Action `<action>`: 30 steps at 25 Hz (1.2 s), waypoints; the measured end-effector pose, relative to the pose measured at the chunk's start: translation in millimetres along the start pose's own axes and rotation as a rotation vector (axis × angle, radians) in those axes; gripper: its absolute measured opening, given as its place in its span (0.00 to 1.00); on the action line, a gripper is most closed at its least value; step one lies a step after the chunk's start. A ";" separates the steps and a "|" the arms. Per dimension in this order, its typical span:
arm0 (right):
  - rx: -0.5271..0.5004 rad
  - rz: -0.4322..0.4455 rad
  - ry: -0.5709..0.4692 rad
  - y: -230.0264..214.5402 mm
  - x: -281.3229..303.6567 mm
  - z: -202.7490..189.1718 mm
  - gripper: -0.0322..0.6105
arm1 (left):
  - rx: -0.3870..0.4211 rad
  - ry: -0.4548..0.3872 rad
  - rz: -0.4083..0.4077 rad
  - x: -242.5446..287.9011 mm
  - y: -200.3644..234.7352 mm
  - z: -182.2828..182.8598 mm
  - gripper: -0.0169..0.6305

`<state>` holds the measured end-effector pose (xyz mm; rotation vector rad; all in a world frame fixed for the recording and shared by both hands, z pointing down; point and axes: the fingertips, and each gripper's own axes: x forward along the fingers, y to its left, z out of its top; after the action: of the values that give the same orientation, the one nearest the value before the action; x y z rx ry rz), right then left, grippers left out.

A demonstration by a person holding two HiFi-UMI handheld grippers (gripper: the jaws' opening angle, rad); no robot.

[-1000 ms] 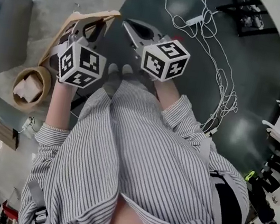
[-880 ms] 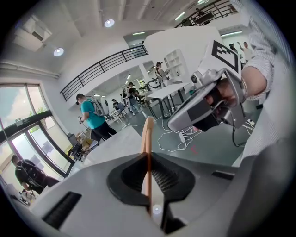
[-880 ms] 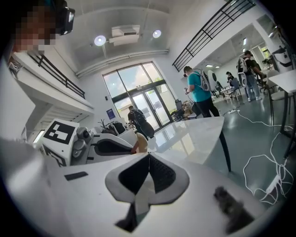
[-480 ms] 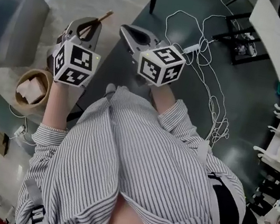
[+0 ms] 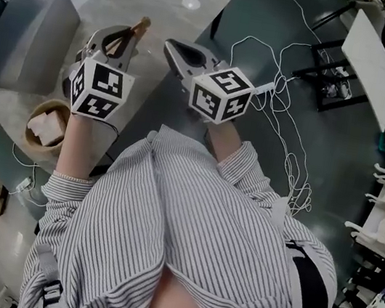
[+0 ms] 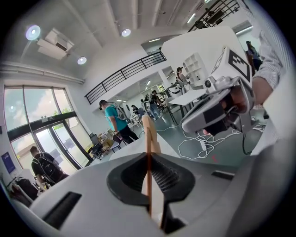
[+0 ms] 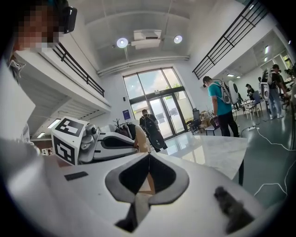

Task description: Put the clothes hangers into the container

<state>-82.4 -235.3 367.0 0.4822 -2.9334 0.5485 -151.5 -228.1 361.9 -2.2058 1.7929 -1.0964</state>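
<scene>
Since the wooden clothes hanger (image 6: pixel 149 139) looks light, stiff and smooth, a firm pinch on its flat bar should suit. The left gripper (image 6: pixel 150 180) is clamped on that thin, pale wood at eleven o'clock. At twelve, the right gripper (image 7: pixel 148 178) has its jaws together, seemingly empty. The grey container (image 5: pixel 29 32) waits at ten o'clock.

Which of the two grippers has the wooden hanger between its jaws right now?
The left gripper: its jaws clamp the wooden hanger edge-on. The right gripper has its jaws together with no hanger between them.
</scene>
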 end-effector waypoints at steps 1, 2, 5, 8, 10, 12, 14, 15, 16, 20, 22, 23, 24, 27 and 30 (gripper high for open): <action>-0.004 0.004 -0.003 1.2 0.9 2.2 0.07 | -0.001 -0.002 0.009 -1.8 2.6 0.6 0.07; -0.007 0.008 -0.007 2.5 1.7 4.3 0.07 | -0.003 -0.005 0.017 -4.0 5.3 1.1 0.07; -0.011 0.019 -0.014 6.2 3.8 7.7 0.07 | -0.021 -0.016 0.039 -11.8 13.5 1.9 0.07; -0.015 0.034 -0.019 7.9 5.8 11.1 0.07 | -0.052 -0.020 0.057 -17.3 21.1 4.1 0.07; -0.021 0.050 -0.023 9.3 8.4 16.2 0.07 | -0.070 -0.017 0.076 -19.5 27.0 6.7 0.07; -0.030 0.072 -0.027 11.7 12.2 21.9 0.07 | -0.083 -0.017 0.100 -22.1 33.8 10.6 0.07; -0.037 0.091 -0.029 14.2 15.8 26.1 0.07 | -0.092 -0.022 0.123 -25.0 40.1 15.7 0.07; -0.039 0.098 -0.029 15.6 16.9 27.7 0.07 | -0.094 -0.028 0.131 -26.7 42.7 18.6 0.07; -0.041 0.106 -0.029 17.2 17.8 29.2 0.07 | -0.096 -0.033 0.138 -28.7 45.1 21.7 0.07; -0.061 0.153 -0.038 27.5 23.5 41.4 0.07 | -0.116 -0.043 0.181 -42.9 58.1 29.6 0.07; -0.073 0.177 -0.047 33.5 24.5 49.4 0.07 | -0.128 -0.048 0.198 -51.8 63.5 34.1 0.07; -0.081 0.186 -0.052 36.4 24.4 53.1 0.07 | -0.137 -0.053 0.202 -56.0 65.6 36.5 0.07; -0.091 0.192 -0.057 39.4 24.6 56.3 0.07 | -0.150 -0.059 0.205 -59.9 67.7 38.6 0.07; -0.116 0.216 -0.064 50.0 30.3 60.8 0.07 | -0.223 -0.089 0.213 -70.8 76.2 42.1 0.07; -0.124 0.238 -0.073 62.4 35.5 63.3 0.07 | -0.293 -0.123 0.210 -81.2 81.7 43.7 0.07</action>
<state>-140.1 -213.8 293.8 0.1424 -3.0914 0.3768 -197.1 -196.7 251.9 -2.1089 2.1859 -0.6790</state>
